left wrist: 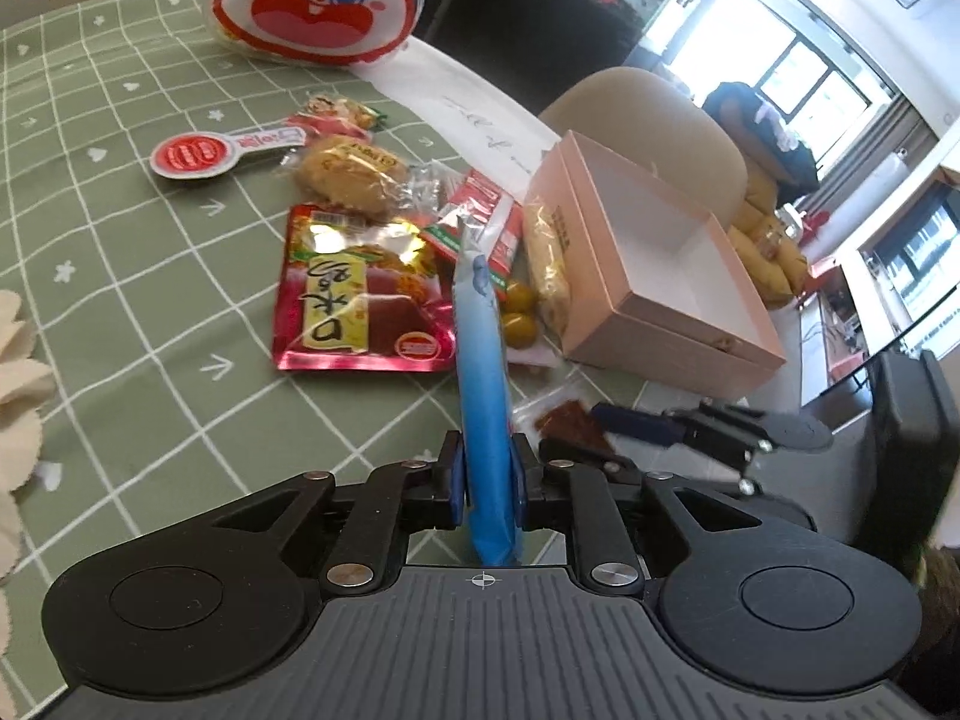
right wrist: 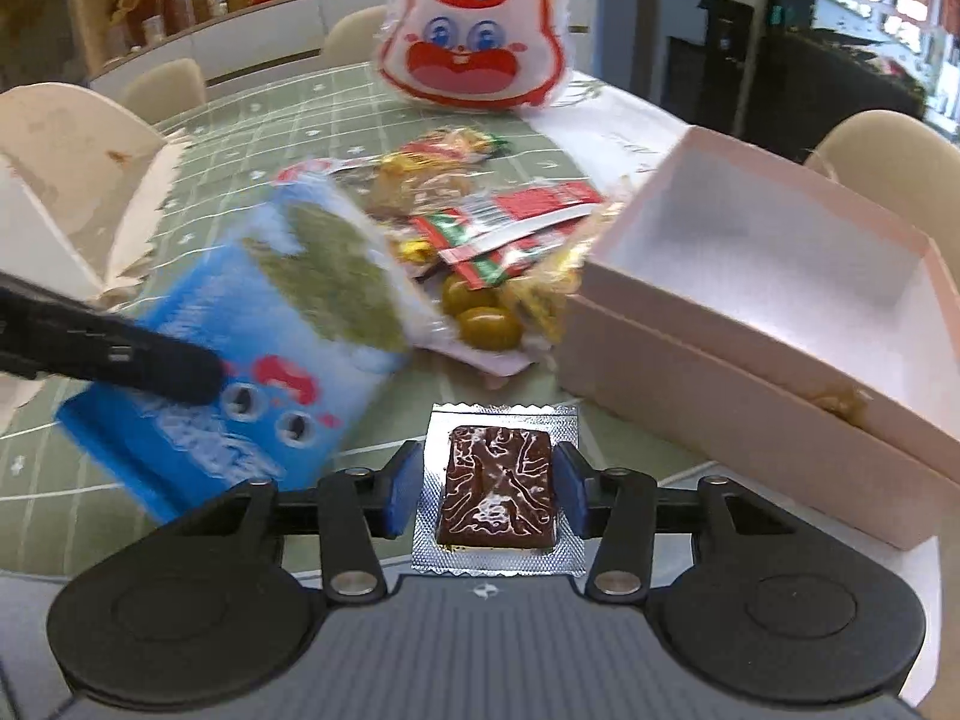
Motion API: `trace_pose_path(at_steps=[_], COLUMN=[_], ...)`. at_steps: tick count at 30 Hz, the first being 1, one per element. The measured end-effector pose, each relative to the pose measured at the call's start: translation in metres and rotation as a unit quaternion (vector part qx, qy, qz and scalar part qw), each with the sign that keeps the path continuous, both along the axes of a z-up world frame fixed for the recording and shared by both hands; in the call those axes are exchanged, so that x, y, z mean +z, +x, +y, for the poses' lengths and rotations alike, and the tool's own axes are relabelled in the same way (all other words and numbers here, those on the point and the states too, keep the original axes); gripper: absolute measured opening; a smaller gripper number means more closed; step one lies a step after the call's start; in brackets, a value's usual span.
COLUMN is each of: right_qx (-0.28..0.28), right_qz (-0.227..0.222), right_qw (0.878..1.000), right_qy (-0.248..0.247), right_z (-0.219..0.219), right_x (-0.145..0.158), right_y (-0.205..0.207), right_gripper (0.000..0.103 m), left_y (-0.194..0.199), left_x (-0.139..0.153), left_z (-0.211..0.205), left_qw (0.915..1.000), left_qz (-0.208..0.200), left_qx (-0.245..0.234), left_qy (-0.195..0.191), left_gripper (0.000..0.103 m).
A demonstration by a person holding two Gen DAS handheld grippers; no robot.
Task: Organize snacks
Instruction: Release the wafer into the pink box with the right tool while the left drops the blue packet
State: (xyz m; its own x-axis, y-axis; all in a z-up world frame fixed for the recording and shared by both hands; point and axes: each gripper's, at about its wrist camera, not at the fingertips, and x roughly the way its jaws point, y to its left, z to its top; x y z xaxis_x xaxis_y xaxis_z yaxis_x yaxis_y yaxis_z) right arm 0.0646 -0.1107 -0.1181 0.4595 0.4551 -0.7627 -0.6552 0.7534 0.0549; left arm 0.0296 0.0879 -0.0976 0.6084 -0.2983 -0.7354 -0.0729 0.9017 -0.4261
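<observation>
Pink box (right wrist: 774, 276) sits open on worktop (left wrist: 138, 276), ahead-right of both grippers. L gripper (left wrist: 486, 480), level w/ worktop, clamps blue packet (left wrist: 483, 396) edge-up. R gripper (right wrist: 483, 495), tilted slightly down, pinches brown snack square (right wrist: 497, 483) just short of box.

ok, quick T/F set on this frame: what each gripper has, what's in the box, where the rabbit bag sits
1. The left gripper is clamped on a blue packet. True.
2. The right gripper is empty. False: a clear packet with a brown slab lies between its fingers.
3. The pink box is full of snacks. False: what shows of its inside is bare.
4. The rabbit-face bag sits at the table's far end. True.
</observation>
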Motion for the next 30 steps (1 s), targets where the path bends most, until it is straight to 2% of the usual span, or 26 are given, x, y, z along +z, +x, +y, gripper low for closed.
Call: trace_pose_path(at_steps=[7, 10, 14, 16, 19, 20, 22, 26, 30], right_qx=[0.018, 0.026, 0.032, 0.031, 0.025, 0.026, 0.035, 0.056, 0.03], right_qz=[-0.001, 0.006, -0.016, -0.019, 0.0, 0.009, 0.008, 0.005, 0.017], right_qw=[1.0, 1.0, 0.999, 0.999, 1.0, 1.0, 0.999, 0.998, 0.999], right_qy=[0.0, -0.002, 0.006, 0.001, 0.0, 0.004, -0.006, -0.033, -0.011], right_z=[0.001, -0.001, -0.007, -0.008, -0.008, -0.008, -0.006, -0.013, -0.044], right_x=[0.002, 0.004, 0.011, 0.01, 0.004, 0.003, 0.004, 0.01, 0.032], right_y=[-0.012, -0.016, -0.023, -0.022, -0.016, -0.015, -0.019, -0.027, -0.024], right_gripper=[0.038, 0.039, 0.049, 0.049, 0.049, 0.048, 0.038, 0.037, 0.037], left_y=[0.009, 0.001, -0.016, -0.023, -0.031, -0.032, -0.035, -0.036, -0.03], left_x=[-0.011, -0.007, -0.004, -0.002, 0.003, 0.005, 0.008, 0.013, 0.025], left_z=[-0.009, -0.009, -0.007, -0.006, -0.007, -0.007, -0.009, -0.016, -0.027], left_qw=[0.9999, 0.9999, 0.9998, 0.9999, 0.9999, 0.9999, 0.9998, 0.9995, 0.9983], left_qz=[0.011, 0.009, 0.012, 0.013, 0.013, 0.013, 0.012, 0.013, 0.005], left_qx=[-0.008, -0.012, -0.013, -0.011, -0.009, -0.011, -0.015, -0.029, -0.052], left_qy=[-0.006, 0.004, 0.004, -0.001, -0.005, -0.005, -0.004, -0.002, -0.026], left_gripper=[0.018, 0.018, 0.018, 0.018, 0.018, 0.018, 0.018, 0.018, 0.018])
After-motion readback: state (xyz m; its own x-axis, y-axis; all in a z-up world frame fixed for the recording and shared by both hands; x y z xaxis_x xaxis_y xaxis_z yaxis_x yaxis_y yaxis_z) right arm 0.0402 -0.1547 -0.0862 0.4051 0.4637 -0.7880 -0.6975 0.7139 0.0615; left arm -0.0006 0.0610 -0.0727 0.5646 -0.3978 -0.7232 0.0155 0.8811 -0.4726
